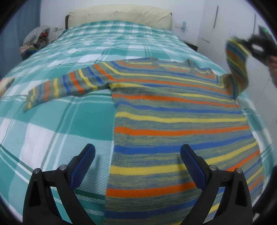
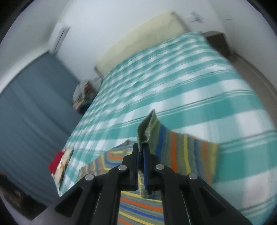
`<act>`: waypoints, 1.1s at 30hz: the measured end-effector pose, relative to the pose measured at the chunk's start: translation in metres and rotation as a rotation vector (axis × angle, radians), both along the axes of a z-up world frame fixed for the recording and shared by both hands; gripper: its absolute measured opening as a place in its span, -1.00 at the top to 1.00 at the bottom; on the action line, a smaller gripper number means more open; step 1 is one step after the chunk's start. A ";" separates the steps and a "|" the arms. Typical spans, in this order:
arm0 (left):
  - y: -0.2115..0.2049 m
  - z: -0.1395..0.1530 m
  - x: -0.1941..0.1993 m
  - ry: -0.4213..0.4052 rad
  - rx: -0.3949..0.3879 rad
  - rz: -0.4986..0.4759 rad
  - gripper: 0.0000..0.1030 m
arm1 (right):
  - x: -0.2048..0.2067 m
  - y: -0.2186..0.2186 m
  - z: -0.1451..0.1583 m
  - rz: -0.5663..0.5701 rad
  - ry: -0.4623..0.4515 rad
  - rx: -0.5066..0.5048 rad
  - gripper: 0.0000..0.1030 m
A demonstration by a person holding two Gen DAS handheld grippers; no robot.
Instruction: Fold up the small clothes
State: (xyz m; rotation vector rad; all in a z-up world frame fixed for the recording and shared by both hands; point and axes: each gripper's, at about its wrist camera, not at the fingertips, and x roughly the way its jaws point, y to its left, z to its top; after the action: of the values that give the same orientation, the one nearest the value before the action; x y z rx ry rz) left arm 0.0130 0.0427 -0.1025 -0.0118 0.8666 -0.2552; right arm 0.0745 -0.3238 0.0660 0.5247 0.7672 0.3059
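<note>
Blue-padded left gripper [image 1: 137, 154] hangs spread wide over the striped sweater [image 1: 173, 124] lying flat on the checked bed [image 1: 52, 121] — nothing between its fingers. Right gripper [image 2: 141, 148] is pinching the sweater's sleeve [image 2: 181, 148] by its cuff — lifted clear of the bedspread.

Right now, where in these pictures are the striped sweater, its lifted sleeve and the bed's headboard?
striped sweater [image 1: 173, 121]: left wrist view, middle of its body.
lifted sleeve [image 2: 181, 148]: right wrist view, the striped stretch beyond the gripper.
headboard [image 1: 119, 15]: left wrist view, middle of the cream padding.
</note>
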 end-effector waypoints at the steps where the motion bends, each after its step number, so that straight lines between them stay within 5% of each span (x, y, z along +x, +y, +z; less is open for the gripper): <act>1: 0.000 -0.001 0.000 0.003 -0.001 -0.001 -0.92 | 0.010 0.020 -0.005 0.022 0.010 -0.014 0.91; 5: -0.001 -0.001 0.000 0.004 0.001 -0.010 -0.92 | 0.035 0.069 -0.035 0.070 0.058 0.029 0.65; 7: -0.001 -0.002 0.001 0.009 -0.001 -0.012 -0.92 | 0.038 0.081 -0.049 0.079 0.073 0.078 -0.03; 15: -0.004 -0.004 0.003 0.027 0.003 -0.016 -0.93 | 0.008 0.065 -0.061 0.057 0.104 -0.024 -0.06; 27: -0.029 -0.017 -0.005 0.008 0.117 -0.080 -0.94 | -0.159 -0.006 -0.127 -0.354 0.241 -0.632 -0.08; 33: -0.027 -0.021 -0.003 0.023 0.105 -0.072 -0.99 | -0.193 -0.011 -0.150 -0.462 0.250 -0.636 -0.46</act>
State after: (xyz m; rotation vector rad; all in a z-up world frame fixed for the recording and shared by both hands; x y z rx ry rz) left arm 0.0101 0.0159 -0.1236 0.1153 0.9032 -0.2773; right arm -0.1188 -0.3350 -0.0841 0.1224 0.9054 -0.4342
